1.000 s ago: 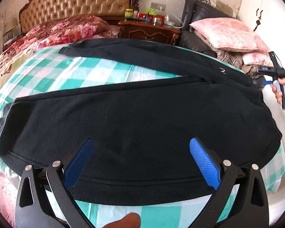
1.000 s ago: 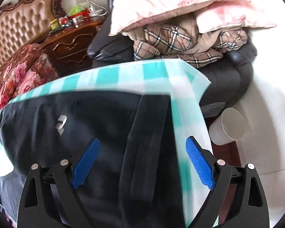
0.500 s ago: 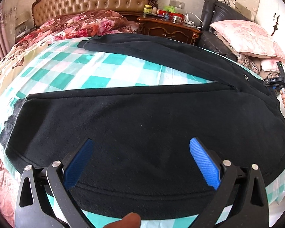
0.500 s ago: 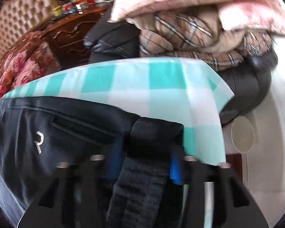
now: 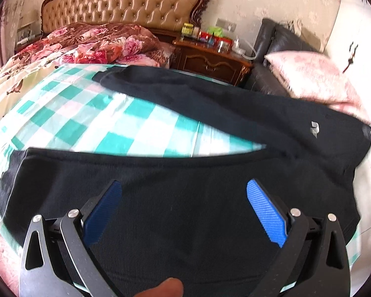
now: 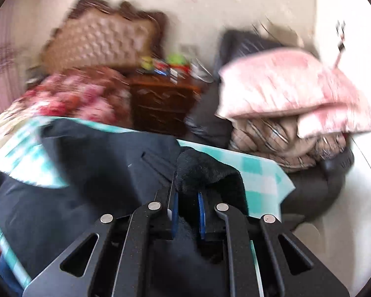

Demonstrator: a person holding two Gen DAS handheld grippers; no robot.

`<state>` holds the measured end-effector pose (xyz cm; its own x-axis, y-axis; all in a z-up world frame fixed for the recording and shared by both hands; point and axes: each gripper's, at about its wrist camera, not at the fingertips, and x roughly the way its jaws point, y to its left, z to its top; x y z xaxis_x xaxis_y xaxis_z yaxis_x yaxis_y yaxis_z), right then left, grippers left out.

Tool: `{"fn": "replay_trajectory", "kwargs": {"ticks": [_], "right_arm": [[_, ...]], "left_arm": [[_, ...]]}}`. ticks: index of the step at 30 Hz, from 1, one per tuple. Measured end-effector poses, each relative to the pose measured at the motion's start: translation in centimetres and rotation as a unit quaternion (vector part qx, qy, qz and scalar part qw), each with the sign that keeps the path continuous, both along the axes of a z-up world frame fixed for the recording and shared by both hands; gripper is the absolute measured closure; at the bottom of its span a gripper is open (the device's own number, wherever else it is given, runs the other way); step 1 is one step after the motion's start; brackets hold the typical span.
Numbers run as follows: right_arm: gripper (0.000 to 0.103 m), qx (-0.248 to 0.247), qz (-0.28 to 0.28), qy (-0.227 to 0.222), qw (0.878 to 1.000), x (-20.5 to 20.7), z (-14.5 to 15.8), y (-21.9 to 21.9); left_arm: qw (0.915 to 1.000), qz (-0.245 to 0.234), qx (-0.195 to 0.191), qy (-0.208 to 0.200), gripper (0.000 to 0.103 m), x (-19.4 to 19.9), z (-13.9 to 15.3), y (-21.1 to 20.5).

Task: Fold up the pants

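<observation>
Black fleece pants (image 5: 185, 198) lie spread on a teal-and-white checked sheet (image 5: 91, 121) on the bed, legs apart in a V. A small white logo (image 5: 314, 128) marks the far leg near the waist. My left gripper (image 5: 184, 212) is open and empty, just above the near leg. My right gripper (image 6: 186, 203) is shut on the black waistband (image 6: 200, 170) of the pants (image 6: 86, 198) and lifts it off the sheet (image 6: 259, 180). The right wrist view is blurred by motion.
A tufted headboard (image 5: 121, 2) and floral quilt (image 5: 91, 42) lie at the far end. A wooden nightstand (image 5: 210, 61) with clutter stands beside a dark sofa (image 5: 279, 47) holding pink pillows (image 5: 314, 76). A pale bin (image 6: 306, 232) stands on the floor.
My right gripper closed on the waistband and has lifted it, swinging upward. My left gripper moved in closer over the near leg and stays open.
</observation>
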<state>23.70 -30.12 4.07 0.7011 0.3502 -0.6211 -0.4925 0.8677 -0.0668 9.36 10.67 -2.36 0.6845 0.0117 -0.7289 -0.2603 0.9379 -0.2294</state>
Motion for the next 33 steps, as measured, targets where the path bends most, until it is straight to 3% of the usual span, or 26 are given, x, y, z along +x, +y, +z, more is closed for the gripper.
{"fn": "replay_trajectory", "kwargs": {"ticks": [2,6,7,9,10,14,17,21,22,25,26,27,28,31,33], "right_arm": [[0.090,0.020,0.022,0.000,1.000,-4.8,-0.7,-0.1],[0.090,0.045,0.018,0.029,0.998,-9.9,-3.9,-1.2],[0.090,0.055,0.013,0.044,0.997,-10.6,-4.9,-1.5],[0.090,0.066,0.007,0.060,0.996,-11.0,-5.9,-1.9],[0.090,0.071,0.005,0.062,0.996,-11.3,-6.1,-1.9],[0.090,0.089,0.002,0.060,0.994,-12.4,-5.9,-1.8],[0.090,0.090,0.002,0.060,0.994,-12.8,-5.9,-1.5],[0.091,0.084,0.005,0.063,0.994,-13.0,-5.8,-1.9],[0.091,0.080,0.006,0.063,0.995,-13.0,-5.9,-1.8],[0.091,0.068,0.011,0.063,0.996,-13.1,-6.0,-1.8],[0.091,0.064,0.011,0.062,0.996,-13.0,-5.9,-1.8],[0.092,0.061,0.011,0.062,0.996,-13.0,-6.0,-1.9],[0.092,0.059,0.009,0.061,0.996,-13.0,-5.9,-2.1],[0.093,0.056,-0.004,0.058,0.997,-12.6,-5.8,-3.3],[0.093,0.059,-0.022,0.058,0.996,-12.0,-5.6,-4.6]], "left_arm": [[0.9997,0.001,-0.024,-0.007,0.002,1.0,0.4,1.1],[0.9941,-0.019,-0.105,-0.015,0.002,5.0,0.3,3.5],[0.9885,-0.032,-0.147,-0.013,0.003,7.1,0.0,4.4],[0.9777,-0.046,-0.205,-0.012,0.015,10.5,-0.7,5.6],[0.9683,-0.056,-0.243,-0.008,0.018,13.2,-1.2,6.5],[0.9498,-0.035,-0.310,0.016,0.031,21.3,-3.2,9.1],[0.9442,-0.006,-0.327,0.038,0.041,25.9,-4.8,10.1],[0.9180,0.022,-0.391,0.064,0.043,31.2,-7.5,10.6],[0.9152,0.023,-0.396,0.070,0.043,32.5,-8.0,10.3],[0.9165,0.024,-0.390,0.087,0.044,35.0,-9.1,9.6],[0.9179,0.020,-0.385,0.093,0.058,35.8,-9.5,9.2],[0.9194,0.014,-0.381,0.097,0.085,36.3,-9.7,9.2],[0.9258,0.015,-0.363,0.105,0.093,36.5,-9.7,9.2],[0.9288,0.007,-0.359,0.091,0.095,35.2,-8.3,9.7],[0.9312,0.002,-0.359,0.065,0.095,32.5,-5.9,10.7]]}}
